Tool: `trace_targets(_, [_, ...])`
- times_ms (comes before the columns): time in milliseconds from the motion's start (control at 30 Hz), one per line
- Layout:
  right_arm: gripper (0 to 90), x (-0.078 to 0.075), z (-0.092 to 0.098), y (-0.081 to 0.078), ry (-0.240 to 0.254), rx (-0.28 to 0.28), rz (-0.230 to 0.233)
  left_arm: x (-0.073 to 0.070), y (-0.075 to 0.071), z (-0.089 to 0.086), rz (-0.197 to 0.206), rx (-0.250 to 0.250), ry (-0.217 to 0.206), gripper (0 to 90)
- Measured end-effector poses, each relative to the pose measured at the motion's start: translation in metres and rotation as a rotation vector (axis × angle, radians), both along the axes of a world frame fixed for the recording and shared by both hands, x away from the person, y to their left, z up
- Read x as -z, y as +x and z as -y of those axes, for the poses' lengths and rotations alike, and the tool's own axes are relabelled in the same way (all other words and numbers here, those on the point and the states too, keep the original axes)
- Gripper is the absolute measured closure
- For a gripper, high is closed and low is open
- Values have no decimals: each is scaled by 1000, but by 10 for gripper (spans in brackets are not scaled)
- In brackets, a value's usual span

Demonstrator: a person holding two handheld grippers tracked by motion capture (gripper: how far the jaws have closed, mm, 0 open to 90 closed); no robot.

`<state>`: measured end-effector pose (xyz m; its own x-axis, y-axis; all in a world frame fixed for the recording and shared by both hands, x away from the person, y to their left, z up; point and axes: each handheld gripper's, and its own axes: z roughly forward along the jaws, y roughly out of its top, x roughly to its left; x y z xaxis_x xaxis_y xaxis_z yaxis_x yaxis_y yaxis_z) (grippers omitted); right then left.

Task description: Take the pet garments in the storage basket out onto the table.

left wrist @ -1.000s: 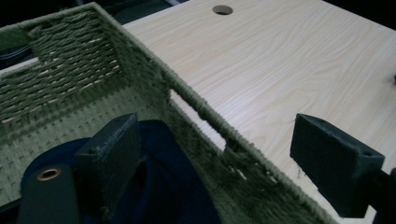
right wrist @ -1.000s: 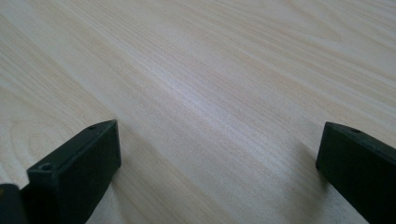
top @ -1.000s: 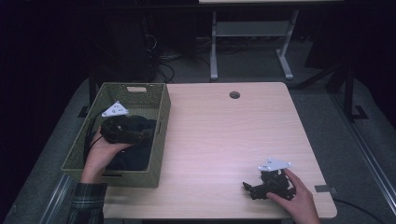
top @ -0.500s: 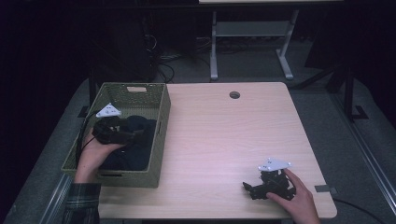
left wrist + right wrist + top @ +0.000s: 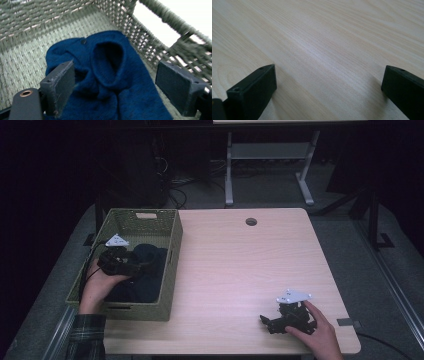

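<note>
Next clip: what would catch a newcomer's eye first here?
The green woven basket at the table's left edge, with a dark blue garment bunched inside. The left gripper is down in it, jaws open over the cloth; the right gripper sits open near the front right corner.

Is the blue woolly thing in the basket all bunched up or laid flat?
Bunched up. The dark blue knitted garment lies in rumpled folds inside the green woven basket.

I read this as a lab or office test bay: pale wood worktop (image 5: pixel 240 270) with a cable grommet hole (image 5: pixel 251 221), grey carpet floor (image 5: pixel 350 220), loose cables (image 5: pixel 175 185) behind, and a second desk's white metal legs (image 5: pixel 229 165).
</note>
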<state>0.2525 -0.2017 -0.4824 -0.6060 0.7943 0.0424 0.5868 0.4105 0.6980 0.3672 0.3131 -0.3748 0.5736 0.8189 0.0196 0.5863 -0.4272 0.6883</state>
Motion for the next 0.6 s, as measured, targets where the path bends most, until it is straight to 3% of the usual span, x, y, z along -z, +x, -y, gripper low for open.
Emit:
trace_targets(400, [0, 0, 0, 0, 0, 0, 0, 24, 7, 0, -136, 8, 64, 155])
trace_targets(600, [0, 0, 0, 0, 0, 0, 0, 32, 10, 3, -166, 14, 93, 155])
